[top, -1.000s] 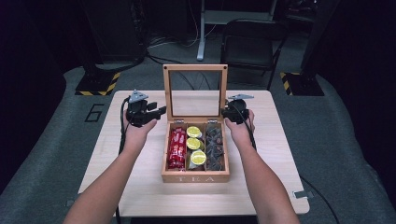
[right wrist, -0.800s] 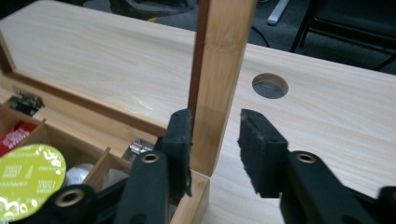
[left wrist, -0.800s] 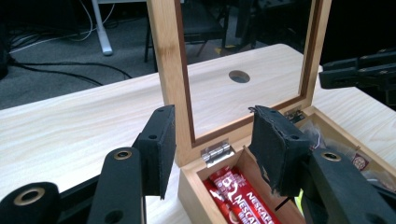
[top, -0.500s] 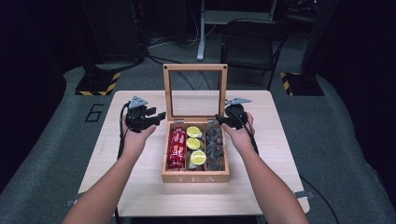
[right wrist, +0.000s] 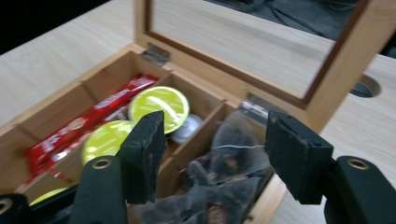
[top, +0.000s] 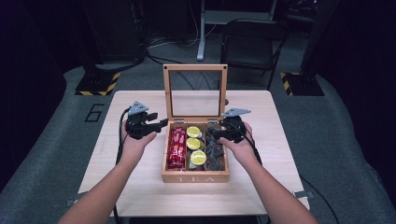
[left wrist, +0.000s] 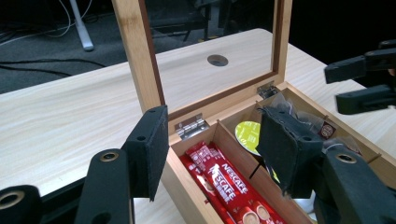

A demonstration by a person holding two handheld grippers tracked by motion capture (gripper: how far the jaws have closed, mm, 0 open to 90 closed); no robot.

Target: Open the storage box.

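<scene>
A wooden tea box [top: 194, 177] is set near the middle of the table, its glass-paned lid [top: 195, 91] stood upright on hinges at the far edge. Three compartments are seen inside. Red coffee sticks [top: 177, 148] are laid lengthwise in the left one. Round yellow-green capsules [top: 194, 144] are lined up in the middle one. Clear tea bags [top: 215, 149] with dark contents are piled in the right one. "TEA" is marked on the front wall.
</scene>
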